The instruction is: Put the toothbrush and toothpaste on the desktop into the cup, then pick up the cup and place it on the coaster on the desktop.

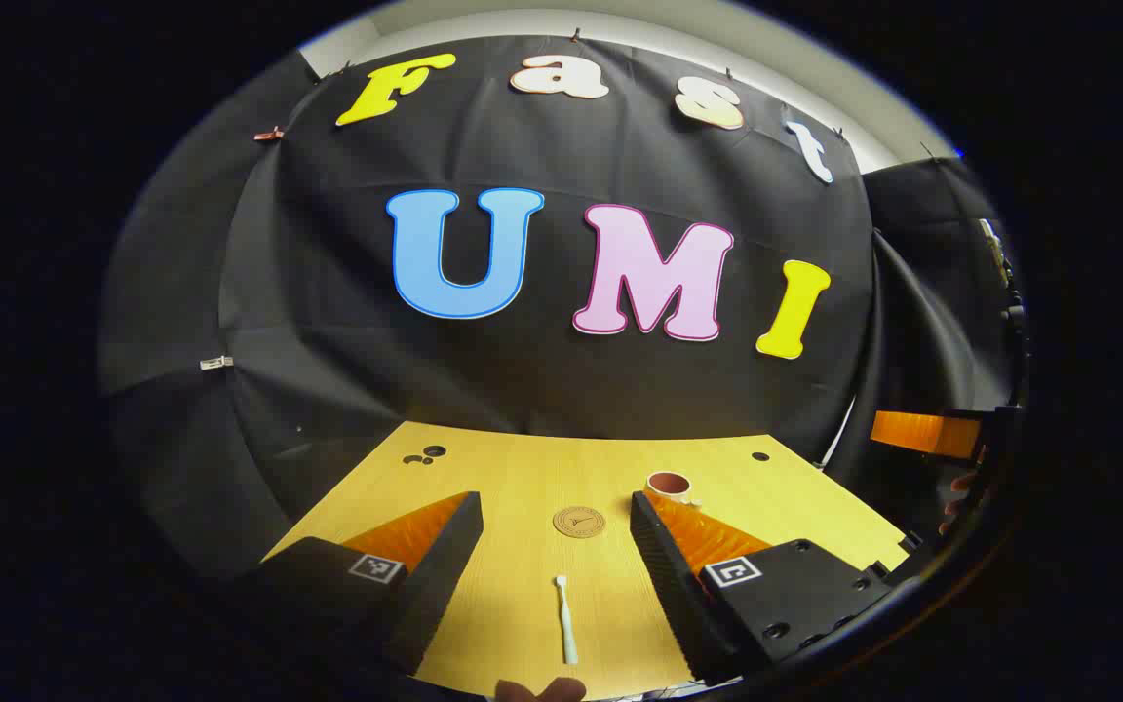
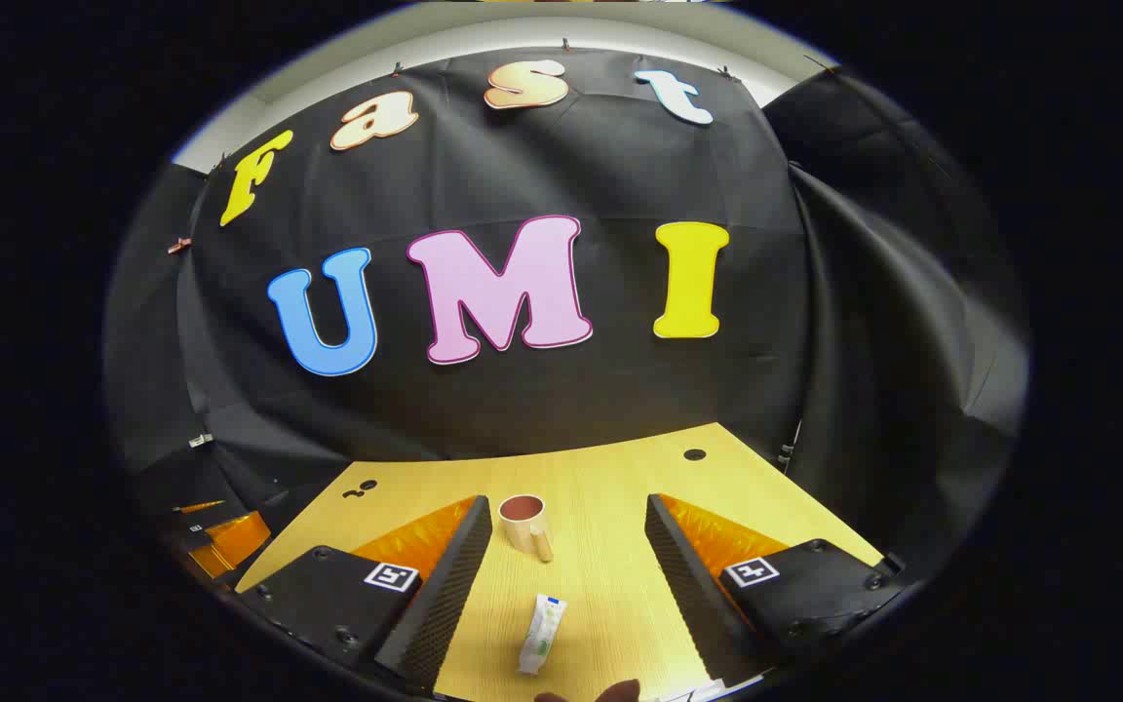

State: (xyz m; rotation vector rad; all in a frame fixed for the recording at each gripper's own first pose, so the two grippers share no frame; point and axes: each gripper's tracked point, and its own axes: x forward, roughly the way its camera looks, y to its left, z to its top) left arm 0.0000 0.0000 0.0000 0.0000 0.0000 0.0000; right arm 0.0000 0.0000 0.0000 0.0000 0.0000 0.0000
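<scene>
Black cloth wall at the back, pale wood desktop (image 1: 522, 478) in front w/ a few dark round holes near its far edge.

Left gripper view, going left to right: the left gripper (image 1: 557, 531) hangs above the desk, jaws spread wide, nothing between the fingers. The toothbrush (image 1: 566, 632) lies flat on the wood in the gap between the fingers, near the front edge, roughly lengthwise away from the camera, head at the far end. Beyond it, also in the gap, sits the coaster (image 1: 578, 522) (round, flat, tan, some mark in its centre too small to make out). Just right of that, partly hidden behind the right-hand finger, stands the cup (image 1: 669, 485), upright, mouth open, reddish inside. At the far right edge of this view part of the other gripper's body shows, w/ fingertips of the hand holding it; can't tell more.

Right gripper view, left to right: at the far left edge, low, a bit of the other gripper. Then the right gripper (image 2: 569, 517), jaws likewise wide apart & empty, above the desk. The cup (image 2: 524, 522) stands upright in the gap, nearer the left-hand finger, handle pointing toward the camera and slightly right. Closer in, the toothpaste (image 2: 542, 634) lies flat on the wood, a whitish tube w/ green print, cap end toward the cup, well apart from it
</scene>
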